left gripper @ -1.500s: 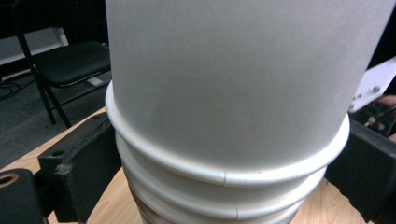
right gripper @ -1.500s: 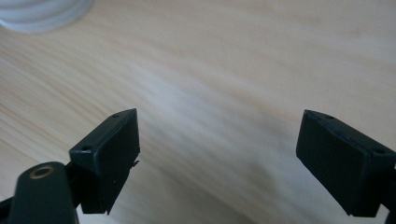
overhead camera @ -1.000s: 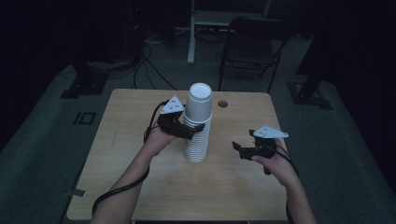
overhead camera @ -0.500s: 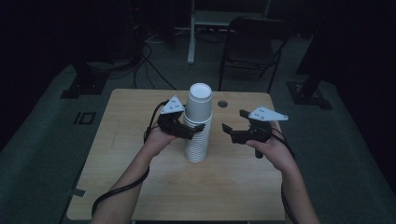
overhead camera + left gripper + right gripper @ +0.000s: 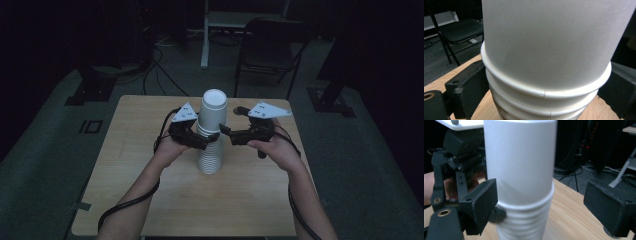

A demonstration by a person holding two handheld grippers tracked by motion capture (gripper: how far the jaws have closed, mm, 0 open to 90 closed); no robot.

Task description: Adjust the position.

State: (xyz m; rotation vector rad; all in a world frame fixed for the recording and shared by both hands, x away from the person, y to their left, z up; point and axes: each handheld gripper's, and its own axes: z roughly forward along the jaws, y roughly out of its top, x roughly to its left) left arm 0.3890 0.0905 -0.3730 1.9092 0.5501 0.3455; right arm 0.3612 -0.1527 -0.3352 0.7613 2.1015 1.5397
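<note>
One stack of white paper cups (image 5: 212, 135) stands upside down mid-table (image 5: 150, 200). Two grippers: left gripper (image 5: 204, 142) clamped on the stack's ribbed rims; right gripper (image 5: 225, 134), jaws spread, flanking the top cup (image 5: 520, 162). Left gripper view resolves four stacked rims (image 5: 544, 95); right gripper view shows one jaw clear of the cup.

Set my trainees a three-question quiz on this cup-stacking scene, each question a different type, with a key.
1. True or false: the stack of white paper cups stands upside down on the wooden table.
2. Which hand-held gripper has its jaws wide apart on either side of the stack? A) left hand-held gripper B) right hand-held gripper
3. Fill in: beyond the table stands a dark ____.

Key: 1 true, the closed bases face up. 2 B, its jaws are open and apart from the cups; the left one's jaws sit close against the rims. 3 chair.
</note>
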